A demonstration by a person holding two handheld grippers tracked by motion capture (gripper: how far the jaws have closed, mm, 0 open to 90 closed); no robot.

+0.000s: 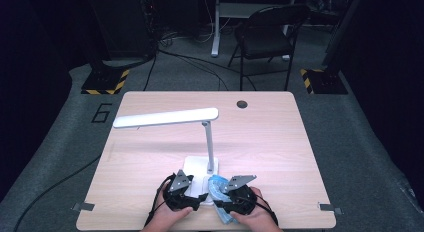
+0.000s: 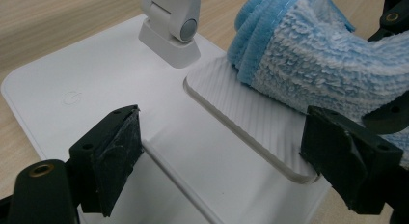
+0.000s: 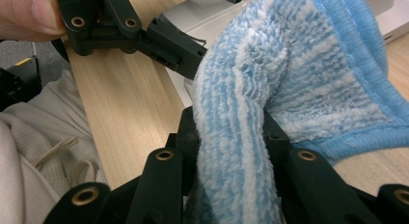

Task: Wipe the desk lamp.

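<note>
The right gripper (image 3: 229,137) pinches a blue cloth (image 3: 299,74) resting on the lamp base (image 2: 96,89), at the surface's (image 1: 280,142) six o'clock edge. The left gripper (image 2: 222,151), fingers spread, straddles the base. Best wipe with short, flat strokes while the left steadies it.

The lamp's white base (image 1: 199,178) and upright post (image 1: 209,147) are blocking the near middle of the tabletop (image 1: 150,152). Its long head (image 1: 166,118) is overhanging the left half. The right half is lying open for passage.
</note>
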